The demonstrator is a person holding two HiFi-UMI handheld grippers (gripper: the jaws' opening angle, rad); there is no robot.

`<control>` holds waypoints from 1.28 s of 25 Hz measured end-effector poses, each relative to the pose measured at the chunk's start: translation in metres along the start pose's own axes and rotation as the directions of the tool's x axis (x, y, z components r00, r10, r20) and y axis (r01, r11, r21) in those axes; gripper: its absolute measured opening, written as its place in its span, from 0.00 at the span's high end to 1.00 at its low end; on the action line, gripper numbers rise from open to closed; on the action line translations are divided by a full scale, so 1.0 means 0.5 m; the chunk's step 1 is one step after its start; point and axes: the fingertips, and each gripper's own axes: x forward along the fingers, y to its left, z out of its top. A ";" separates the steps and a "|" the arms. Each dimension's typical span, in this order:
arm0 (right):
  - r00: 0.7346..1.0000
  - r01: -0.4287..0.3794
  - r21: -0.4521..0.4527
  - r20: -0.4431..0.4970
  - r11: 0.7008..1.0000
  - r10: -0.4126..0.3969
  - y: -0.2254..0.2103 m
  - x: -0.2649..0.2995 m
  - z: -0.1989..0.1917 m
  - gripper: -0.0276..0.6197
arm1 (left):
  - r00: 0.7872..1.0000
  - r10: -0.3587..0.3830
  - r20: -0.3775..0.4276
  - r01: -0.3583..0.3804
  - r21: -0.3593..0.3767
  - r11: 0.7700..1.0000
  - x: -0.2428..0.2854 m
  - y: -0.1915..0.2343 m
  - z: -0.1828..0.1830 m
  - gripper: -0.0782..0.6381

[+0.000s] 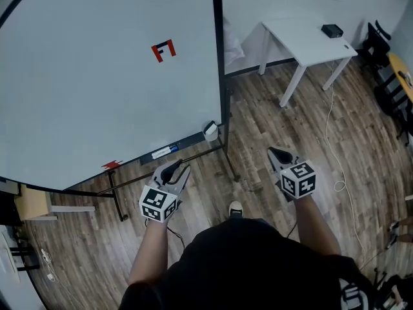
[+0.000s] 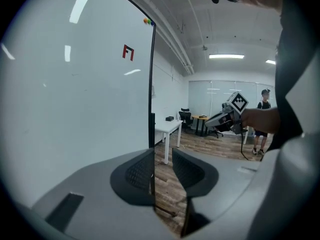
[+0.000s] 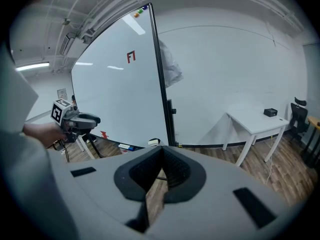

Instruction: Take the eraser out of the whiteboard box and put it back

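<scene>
Whiteboard box [image 1: 210, 130], centre frame, lies up-right of the slightly parted, empty left gripper [image 1: 175, 168], nearer than the closed, empty right gripper [image 1: 279, 154].

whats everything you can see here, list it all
whiteboard: one, white with a small red mark, on a black stand, left half of the head view
tray: one, dark, along the whiteboard's lower edge
marker: one, white and blue, lying in the tray
whiteboard box: one, white, at the tray's right end; contents too small to tell
table: one, white, upper right by the wall
small box: one, black, on the table
chair: one, black, far right
cable: one, white, trailing over the wood floor
other person: one, standing far off
left gripper: grey, jaws apart, nothing between
right gripper: grey, jaws together, empty
</scene>
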 end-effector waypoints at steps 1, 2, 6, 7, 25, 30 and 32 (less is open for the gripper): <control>1.000 -0.006 -0.005 -0.005 1.000 0.006 -0.008 0.010 0.003 0.96 | 1.000 0.005 -0.003 -0.005 -0.002 1.000 0.008 0.004 0.001 0.73; 1.000 -0.013 -0.008 -0.008 1.000 0.013 -0.014 0.020 0.006 0.96 | 1.000 0.012 -0.007 -0.012 -0.004 1.000 0.015 0.007 0.002 0.73; 0.999 -0.048 -0.016 -0.022 0.999 0.048 -0.037 0.059 0.018 0.96 | 0.999 0.040 -0.023 -0.040 -0.017 0.999 0.041 0.021 0.004 0.73; 0.998 -0.057 -0.019 -0.027 0.998 0.056 -0.043 0.069 0.020 0.96 | 0.998 0.047 -0.028 -0.048 -0.020 0.999 0.046 0.025 0.005 0.73; 0.989 -0.135 -0.081 -0.071 0.988 0.130 -0.091 0.140 0.053 0.96 | 0.994 0.100 -0.042 -0.102 -0.045 0.994 0.122 0.060 0.031 0.73; 0.989 -0.130 -0.076 -0.075 0.989 0.124 -0.103 0.135 0.048 0.96 | 0.996 0.080 -0.049 -0.082 -0.040 0.996 0.150 0.059 0.034 0.73; 0.990 -0.125 -0.073 -0.075 0.990 0.119 -0.110 0.132 0.048 0.96 | 0.996 0.069 -0.057 -0.071 -0.039 0.997 0.161 0.057 0.031 0.72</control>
